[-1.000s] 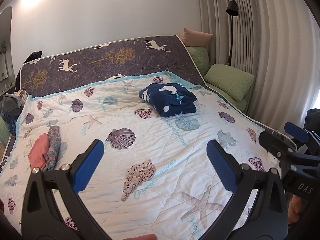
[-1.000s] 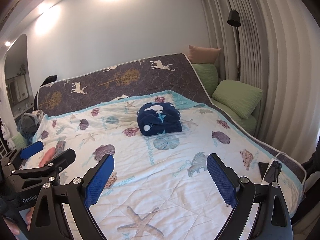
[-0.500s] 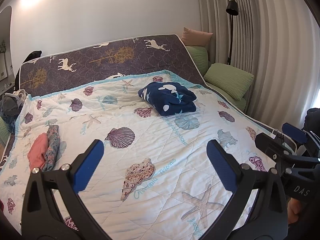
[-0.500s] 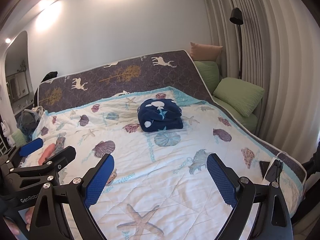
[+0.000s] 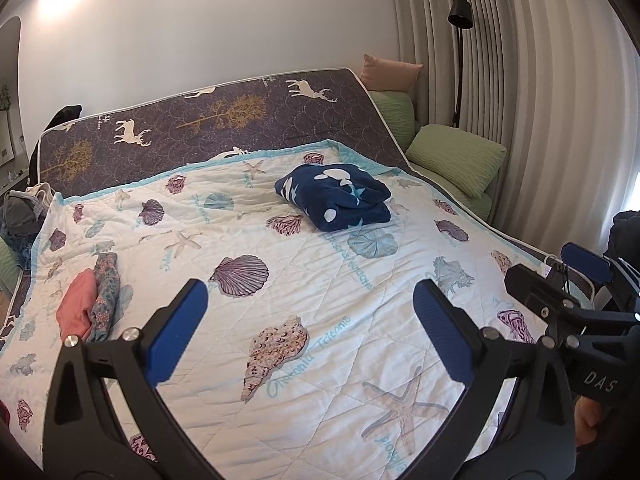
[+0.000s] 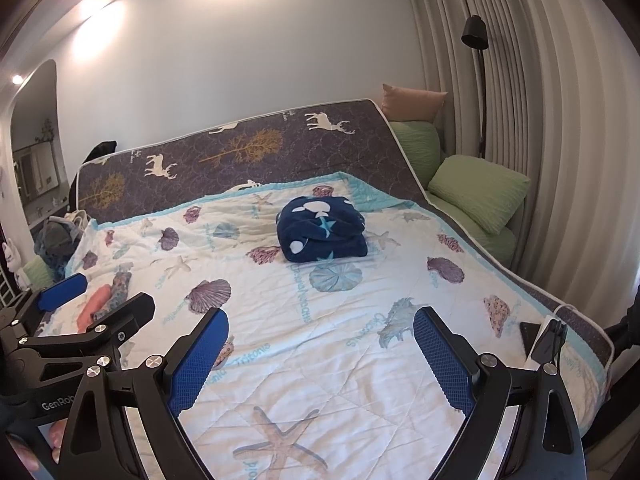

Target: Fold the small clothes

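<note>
A folded navy garment with white and blue shapes (image 5: 334, 196) (image 6: 322, 230) lies on the shell-print quilt (image 5: 320, 292) (image 6: 320, 340) toward the head of the bed. At the left edge lie two small folded pieces: a coral one (image 5: 76, 308) (image 6: 94, 306) and a floral one (image 5: 106, 294) (image 6: 118, 288). My left gripper (image 5: 310, 304) hovers open over the quilt's near part, holding nothing. Beside it on the right, my right gripper (image 6: 320, 334) is open and empty too, well short of the navy garment.
A dark mattress with deer and tree print (image 5: 208, 120) leans up at the head. Green pillows (image 5: 456, 156) and a peach cushion (image 5: 390, 74) sit at the right by the curtain and a black floor lamp (image 5: 460, 12). A heap of clothes (image 5: 20, 216) lies off the bed's left. A phone with cable (image 6: 548, 340) rests on the right edge.
Both grippers have drifted only slightly; the view has shifted a little. Both stay open and nothing on the bed has moved.
</note>
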A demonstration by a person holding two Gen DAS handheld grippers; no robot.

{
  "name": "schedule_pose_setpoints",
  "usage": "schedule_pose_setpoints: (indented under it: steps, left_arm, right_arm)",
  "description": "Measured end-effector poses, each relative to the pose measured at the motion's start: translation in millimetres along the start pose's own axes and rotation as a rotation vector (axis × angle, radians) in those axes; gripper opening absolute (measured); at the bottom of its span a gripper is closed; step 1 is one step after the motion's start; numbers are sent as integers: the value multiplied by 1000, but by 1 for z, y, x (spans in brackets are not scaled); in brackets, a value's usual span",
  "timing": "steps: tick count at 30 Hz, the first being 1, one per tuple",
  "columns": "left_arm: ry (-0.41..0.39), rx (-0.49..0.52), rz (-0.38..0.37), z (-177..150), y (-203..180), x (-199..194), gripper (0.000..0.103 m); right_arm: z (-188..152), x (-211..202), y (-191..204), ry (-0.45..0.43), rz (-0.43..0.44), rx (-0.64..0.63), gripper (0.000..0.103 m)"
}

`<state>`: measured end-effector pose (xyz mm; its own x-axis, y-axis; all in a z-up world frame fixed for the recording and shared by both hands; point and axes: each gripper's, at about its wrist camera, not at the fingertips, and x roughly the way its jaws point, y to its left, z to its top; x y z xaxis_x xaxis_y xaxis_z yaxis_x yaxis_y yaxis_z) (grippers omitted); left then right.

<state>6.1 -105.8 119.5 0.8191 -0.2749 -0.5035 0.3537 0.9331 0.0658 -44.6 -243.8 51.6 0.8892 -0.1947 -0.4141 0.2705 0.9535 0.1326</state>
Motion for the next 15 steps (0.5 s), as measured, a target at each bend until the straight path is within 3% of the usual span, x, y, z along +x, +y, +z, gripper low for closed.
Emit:
schedule_pose_setpoints:
  steps: [15]
  left_arm:
    - [8, -4, -3, -3, -1, -1, 102]
  right_arm:
    - [-1, 1, 1, 3, 1, -4, 96]
